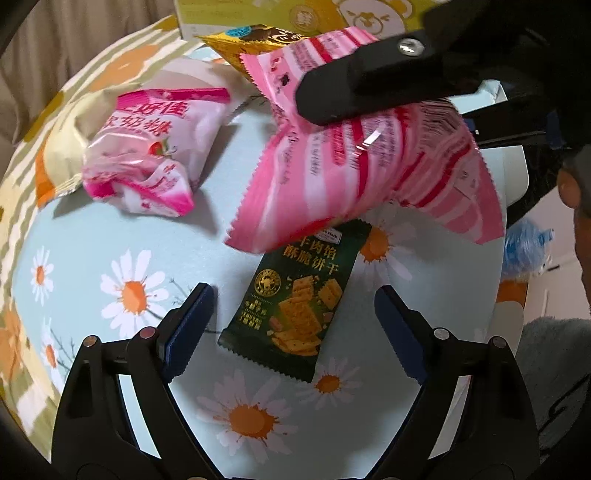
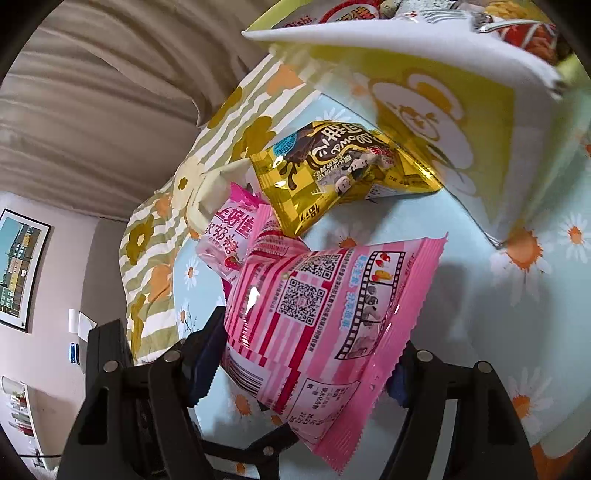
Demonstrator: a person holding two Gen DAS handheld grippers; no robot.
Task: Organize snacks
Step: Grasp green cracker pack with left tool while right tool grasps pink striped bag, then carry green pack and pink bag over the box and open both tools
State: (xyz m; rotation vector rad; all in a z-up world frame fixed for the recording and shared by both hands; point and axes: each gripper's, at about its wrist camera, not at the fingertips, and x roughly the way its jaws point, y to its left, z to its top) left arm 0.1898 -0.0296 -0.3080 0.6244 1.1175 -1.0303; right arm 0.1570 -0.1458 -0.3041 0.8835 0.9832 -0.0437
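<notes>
My right gripper (image 2: pixel 306 365) is shut on a pink striped snack bag (image 2: pixel 325 325) and holds it above the daisy tablecloth (image 2: pixel 480 295); the bag also shows in the left wrist view (image 1: pixel 369 170) under the right gripper's finger (image 1: pixel 354 92). My left gripper (image 1: pixel 291 325) is open, low over a dark green cracker packet (image 1: pixel 295 306) that lies flat between its fingers. A pink-white candy bag (image 1: pixel 147 147) lies at the left, also in the right wrist view (image 2: pixel 229 236). A gold chocolate snack bag (image 2: pixel 332 173) lies beyond it.
A yellow box (image 2: pixel 424 96) with a bear print stands at the back, holding other snack bags (image 2: pixel 351 11). A striped flower cloth (image 2: pixel 207 155) covers the far left. The table edge (image 1: pixel 506 258) runs at the right. Curtains hang behind.
</notes>
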